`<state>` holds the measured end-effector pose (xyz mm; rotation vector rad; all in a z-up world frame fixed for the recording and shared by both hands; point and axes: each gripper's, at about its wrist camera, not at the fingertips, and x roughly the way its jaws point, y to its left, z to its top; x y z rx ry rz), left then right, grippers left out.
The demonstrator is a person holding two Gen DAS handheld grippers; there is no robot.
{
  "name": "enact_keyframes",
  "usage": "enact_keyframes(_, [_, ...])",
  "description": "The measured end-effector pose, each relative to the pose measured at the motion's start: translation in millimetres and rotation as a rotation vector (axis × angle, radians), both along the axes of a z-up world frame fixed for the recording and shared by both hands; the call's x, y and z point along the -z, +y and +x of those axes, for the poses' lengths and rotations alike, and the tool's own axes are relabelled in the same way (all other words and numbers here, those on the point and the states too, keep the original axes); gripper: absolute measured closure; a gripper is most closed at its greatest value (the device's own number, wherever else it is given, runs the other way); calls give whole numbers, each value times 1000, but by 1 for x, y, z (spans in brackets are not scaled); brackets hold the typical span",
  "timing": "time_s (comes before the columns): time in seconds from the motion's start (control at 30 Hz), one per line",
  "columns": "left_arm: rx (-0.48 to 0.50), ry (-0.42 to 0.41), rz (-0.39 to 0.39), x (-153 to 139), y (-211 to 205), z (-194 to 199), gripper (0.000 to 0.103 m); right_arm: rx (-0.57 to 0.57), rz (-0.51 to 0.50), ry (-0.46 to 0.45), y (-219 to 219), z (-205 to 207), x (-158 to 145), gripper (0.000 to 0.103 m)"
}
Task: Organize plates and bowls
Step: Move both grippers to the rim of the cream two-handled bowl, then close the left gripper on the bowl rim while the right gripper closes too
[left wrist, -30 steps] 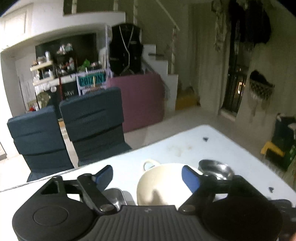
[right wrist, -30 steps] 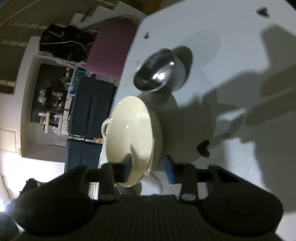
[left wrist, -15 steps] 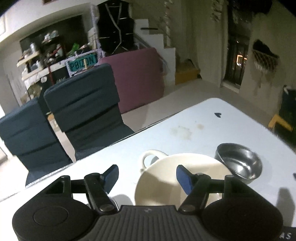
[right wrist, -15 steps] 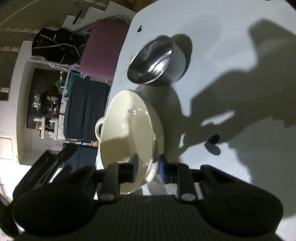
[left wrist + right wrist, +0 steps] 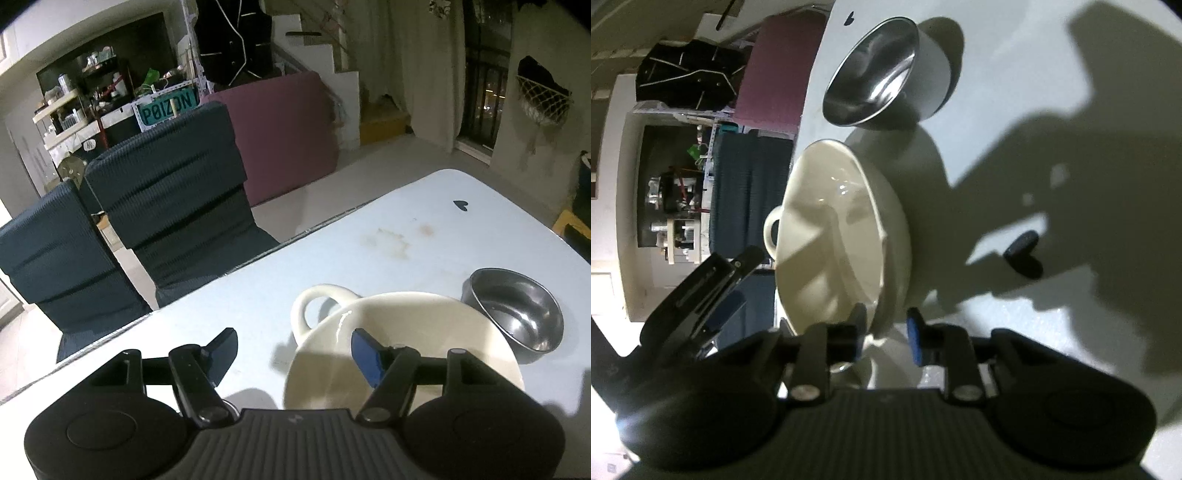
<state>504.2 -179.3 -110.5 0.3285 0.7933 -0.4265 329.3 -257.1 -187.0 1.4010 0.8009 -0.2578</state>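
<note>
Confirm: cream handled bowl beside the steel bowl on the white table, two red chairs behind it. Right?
Not quite: the chairs are dark blue, not red; the left wrist view shows them behind the white table. The rest holds: the cream handled bowl sits beside the steel bowl.

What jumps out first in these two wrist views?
The cream handled bowl sits mid-table, its rim between the right gripper's closing fingers. Just beyond it stands a steel bowl, shiny in the right wrist view. The left gripper stands open at the cream bowl's other side, over the white table.
</note>
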Motion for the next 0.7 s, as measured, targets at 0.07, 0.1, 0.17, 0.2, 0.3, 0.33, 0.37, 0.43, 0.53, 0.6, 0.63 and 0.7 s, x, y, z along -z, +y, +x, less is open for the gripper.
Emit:
enact_keyframes(0.07, [1, 14, -11, 2, 1, 0, 34, 2, 5, -12, -3, 0, 1, 84])
enact_keyframes(0.1, [-1, 22, -13, 4, 2, 0, 34, -5, -2, -11, -3, 0, -1, 85])
enact_keyframes(0.17, [-9, 45, -17, 8, 3, -1, 35, -34, -54, -8, -3, 1, -7, 85])
enact_keyframes(0.2, [-10, 52, -22, 9, 4, -2, 36, -45, -79, -8, -3, 1, -10, 86])
enact_keyframes(0.3, [-12, 60, -23, 8, 7, -3, 39, -41, -107, -1, -6, -1, -14, 87])
enact_keyframes(0.33, [-13, 58, -20, 7, 7, -2, 39, -36, -119, 3, -7, -1, -16, 87])
enact_keyframes(0.37, [-13, 58, -23, 5, 9, -2, 40, -31, -134, 9, -11, -4, -18, 87])
enact_keyframes(0.43, [-20, 58, -39, 3, 12, 0, 40, -13, -162, 17, -18, -5, -21, 89])
enact_keyframes(0.53, [-24, 72, -49, 4, 15, 2, 41, 24, -172, 23, -32, -8, -24, 91])
enact_keyframes(0.6, [-27, 87, -47, 7, 15, 3, 43, 48, -173, 25, -42, -11, -25, 91])
enact_keyframes(0.63, [-32, 98, -44, 9, 15, 4, 45, 54, -182, 26, -46, -9, -24, 91])
enact_keyframes(0.7, [-35, 120, -47, 12, 16, 7, 49, 70, -195, 26, -51, -10, -24, 90])
